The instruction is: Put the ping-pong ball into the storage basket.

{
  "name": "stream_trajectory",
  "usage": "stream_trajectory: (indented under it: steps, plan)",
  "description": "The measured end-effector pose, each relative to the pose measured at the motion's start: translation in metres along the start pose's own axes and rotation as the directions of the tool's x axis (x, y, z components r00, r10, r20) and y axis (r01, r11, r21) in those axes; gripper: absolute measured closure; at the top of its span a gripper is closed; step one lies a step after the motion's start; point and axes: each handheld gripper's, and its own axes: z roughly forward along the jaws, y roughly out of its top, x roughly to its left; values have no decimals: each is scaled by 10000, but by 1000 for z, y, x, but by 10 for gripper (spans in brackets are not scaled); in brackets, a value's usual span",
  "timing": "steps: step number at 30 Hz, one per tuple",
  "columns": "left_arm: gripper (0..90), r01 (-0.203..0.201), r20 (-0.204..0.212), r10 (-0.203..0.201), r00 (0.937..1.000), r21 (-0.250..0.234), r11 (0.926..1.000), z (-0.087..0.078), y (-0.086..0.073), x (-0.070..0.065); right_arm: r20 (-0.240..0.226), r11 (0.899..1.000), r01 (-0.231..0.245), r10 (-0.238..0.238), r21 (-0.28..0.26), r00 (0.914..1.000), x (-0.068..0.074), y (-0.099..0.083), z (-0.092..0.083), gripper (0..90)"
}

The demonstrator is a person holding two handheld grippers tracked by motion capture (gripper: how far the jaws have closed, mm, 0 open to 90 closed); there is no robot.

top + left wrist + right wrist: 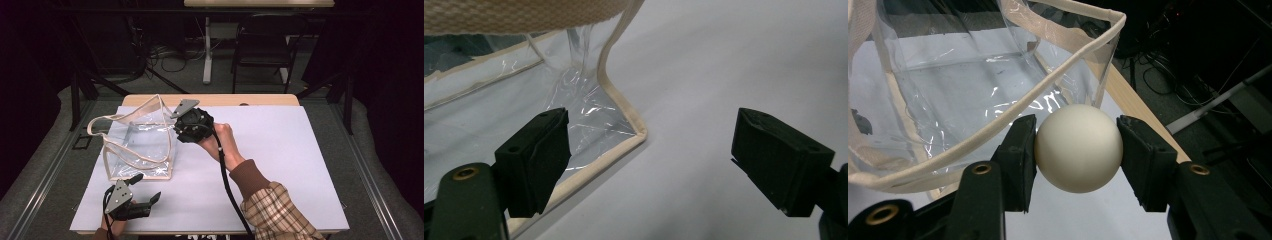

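A clear plastic tote bag [140,145] with cream trim and handles stands on the white table cover [280,150]. My right gripper [1078,145] is shut on a cream-white ball [1078,148], held just outside the bag's [948,100] open rim, at its right side; in the high view that gripper [192,124] is level with the bag's top edge. Near the table's front left, my left gripper [145,192] stands open with nothing between its jaws. In the left gripper view [649,155] it faces the bag's near bottom corner [636,131].
The wooden table edge [260,100] shows behind the cover. Beyond it stand a black chair [262,47] and a white table leg [207,47], with cables on the floor. Bare cover lies to the right of my right forearm [270,200].
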Motion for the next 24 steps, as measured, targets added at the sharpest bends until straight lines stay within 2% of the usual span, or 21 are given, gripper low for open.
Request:
stream_trajectory:
  steps: [24]
  plan:
    - [159, -6, 16, 6, 10000, -6, 10000, 0, 0, 0, 2, 9998, 202, -202, 16, 9998, 2, 14, 2, 511]
